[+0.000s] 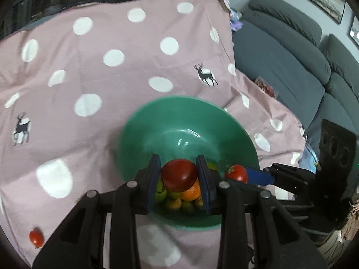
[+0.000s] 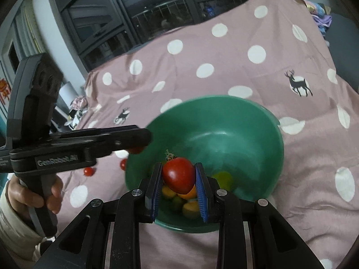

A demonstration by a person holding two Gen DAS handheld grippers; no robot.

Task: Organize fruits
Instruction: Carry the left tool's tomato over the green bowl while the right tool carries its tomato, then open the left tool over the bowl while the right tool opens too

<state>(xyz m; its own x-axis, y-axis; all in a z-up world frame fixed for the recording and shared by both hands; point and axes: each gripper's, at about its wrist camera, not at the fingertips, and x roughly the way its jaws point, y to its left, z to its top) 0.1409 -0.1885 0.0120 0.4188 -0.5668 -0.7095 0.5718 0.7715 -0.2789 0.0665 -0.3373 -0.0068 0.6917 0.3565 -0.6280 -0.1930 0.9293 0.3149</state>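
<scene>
Left gripper [image 1: 179, 177]: blue-padded jaws clamped on a dark red round tomato [image 1: 179, 174], pads pressing both sides. It hangs above the near inner wall of a green plastic bowl [image 1: 157, 123].

Right gripper [image 2: 178, 176]: same story, blue pads pinching a bright red round tomato [image 2: 178, 174], also held over the near half of the bowl. In the left wrist view this second tomato shows at the right, just beside the left gripper, at the tip of a blue pad.

Bowl contents under the held tomatoes: an orange citrus fruit [image 1: 190, 192], several small yellow-green fruits [image 2: 222, 178] heaped at the bottom near side. Far half of bowl interior bare.

Bowl sits on a pink cloth with white polka dots and dark deer prints [image 1: 89, 71]. Loose on the cloth: one small red cherry tomato [image 1: 36, 237] well left of the bowl; two more small red tomatoes [image 2: 88, 170] near the bowl's left rim in the right wrist view, another partly hidden behind the left gripper's arm.

A hand [image 2: 31, 192] in a light sleeve grips the left tool's handle. Grey sofa [image 1: 291, 56] to the right, dark windows behind.
</scene>
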